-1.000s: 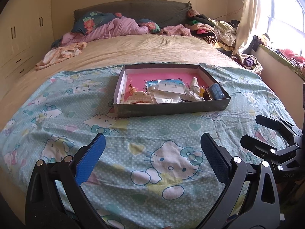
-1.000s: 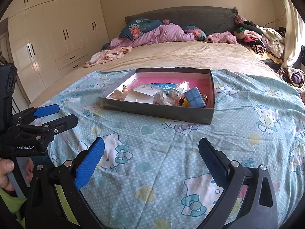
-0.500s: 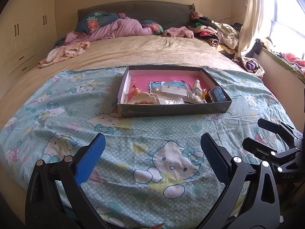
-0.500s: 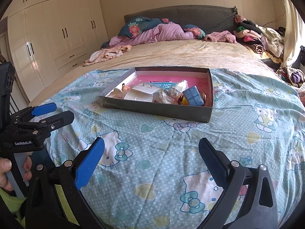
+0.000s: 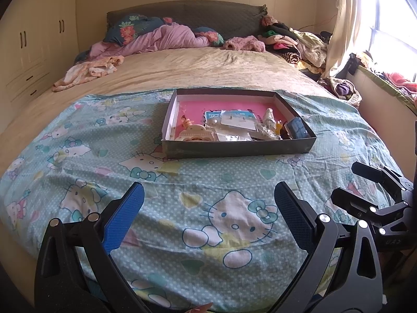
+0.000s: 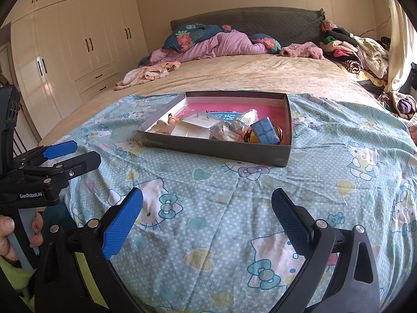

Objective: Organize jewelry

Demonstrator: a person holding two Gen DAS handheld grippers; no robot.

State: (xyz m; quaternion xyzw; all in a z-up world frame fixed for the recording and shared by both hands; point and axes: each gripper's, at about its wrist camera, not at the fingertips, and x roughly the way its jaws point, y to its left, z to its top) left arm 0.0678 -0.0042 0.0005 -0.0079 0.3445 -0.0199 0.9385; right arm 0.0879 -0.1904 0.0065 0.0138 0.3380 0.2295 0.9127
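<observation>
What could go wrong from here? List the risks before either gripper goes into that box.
1. The items in the box are heaped together at its near right end, so a gripper may well snag a clear packet along with its target.
2. The box sits on a soft, wrinkled sheet; pressing down could tip or slide it.
3. Both grippers, left and right, are open and close together; they might collide.
</observation>
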